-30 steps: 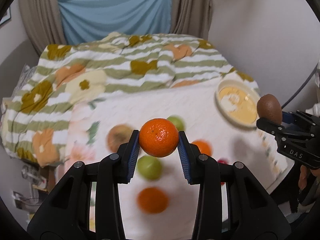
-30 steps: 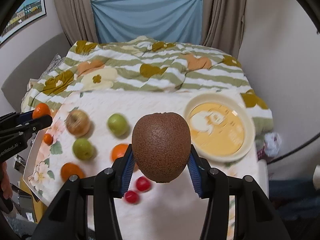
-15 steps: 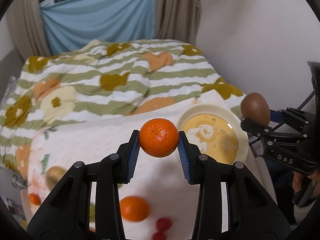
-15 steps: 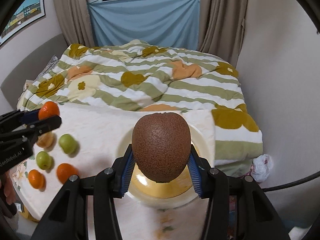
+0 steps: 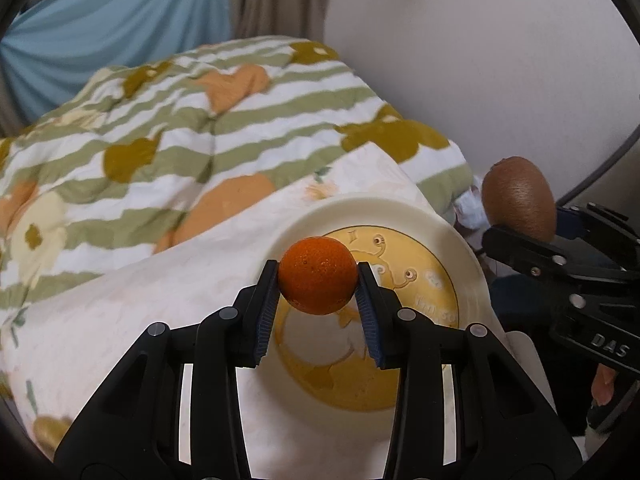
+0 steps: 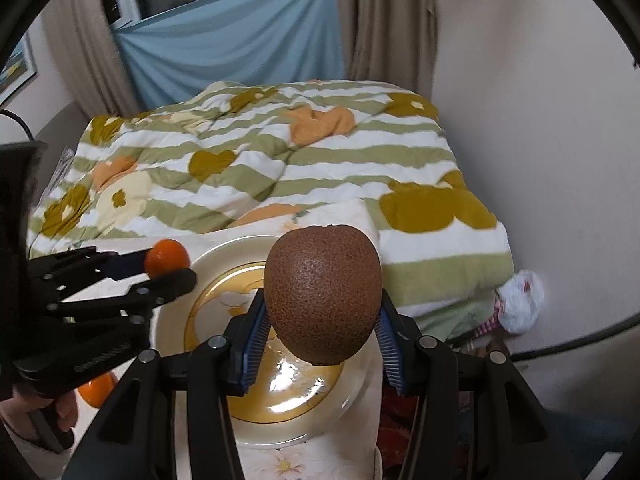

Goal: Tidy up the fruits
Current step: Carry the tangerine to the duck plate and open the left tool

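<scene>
The bed carries a white floral cloth, and the yellow plate sits at its right edge by the wall, bare and open to a drop from above. Over it, the right claw pinches a brown kiwi above the plate's middle. The left claw clamps a small orange over the plate's left rim, apart from the kiwi, probably so that both can land without bumping.

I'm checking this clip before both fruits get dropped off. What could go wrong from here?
Both claws converge on one plate: the left claw with the orange and the right claw with the kiwi could collide. Released from above, round fruit may roll off the shallow rim.
</scene>
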Motion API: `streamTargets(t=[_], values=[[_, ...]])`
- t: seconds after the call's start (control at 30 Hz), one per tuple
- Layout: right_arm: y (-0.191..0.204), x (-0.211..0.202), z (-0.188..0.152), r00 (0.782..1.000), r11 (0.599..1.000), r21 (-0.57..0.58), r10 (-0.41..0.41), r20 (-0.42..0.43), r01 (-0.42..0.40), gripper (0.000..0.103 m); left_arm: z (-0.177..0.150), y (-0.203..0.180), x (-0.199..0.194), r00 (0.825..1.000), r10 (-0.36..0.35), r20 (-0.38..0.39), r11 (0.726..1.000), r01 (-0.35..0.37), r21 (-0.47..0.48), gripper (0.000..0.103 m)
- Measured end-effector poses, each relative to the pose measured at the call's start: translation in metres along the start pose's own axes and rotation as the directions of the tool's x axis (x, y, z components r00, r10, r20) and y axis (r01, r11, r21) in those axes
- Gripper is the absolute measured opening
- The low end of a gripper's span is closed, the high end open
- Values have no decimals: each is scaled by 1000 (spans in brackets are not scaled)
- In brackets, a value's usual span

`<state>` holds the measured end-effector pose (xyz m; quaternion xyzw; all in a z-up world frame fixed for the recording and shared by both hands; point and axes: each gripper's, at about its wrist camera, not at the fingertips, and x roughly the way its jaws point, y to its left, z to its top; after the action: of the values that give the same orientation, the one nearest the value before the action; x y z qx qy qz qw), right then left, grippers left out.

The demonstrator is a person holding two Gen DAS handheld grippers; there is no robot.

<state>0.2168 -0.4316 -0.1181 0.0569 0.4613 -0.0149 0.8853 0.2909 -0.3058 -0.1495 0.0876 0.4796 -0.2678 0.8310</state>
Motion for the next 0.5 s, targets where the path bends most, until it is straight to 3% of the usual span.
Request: streamTargets(t=[0.23, 0.43, 0.47, 0.5], values=[[-18, 7, -8, 999, 997, 69, -26, -19, 27, 46, 8, -14, 41, 997, -23, -72, 996, 29, 79, 45], [-29, 9, -13, 999, 992, 118, -45, -26, 47, 46, 11, -25, 53, 995, -17, -96, 988, 32, 151, 46], [-30, 8, -13, 999, 991, 123, -46, -25, 49, 46, 11, -27, 53, 995, -12, -95, 986, 28, 163, 55], [-31, 7, -13, 999, 991, 126, -49, -23, 51, 46, 11, -27, 53, 996, -4, -92, 985, 20, 170, 82]])
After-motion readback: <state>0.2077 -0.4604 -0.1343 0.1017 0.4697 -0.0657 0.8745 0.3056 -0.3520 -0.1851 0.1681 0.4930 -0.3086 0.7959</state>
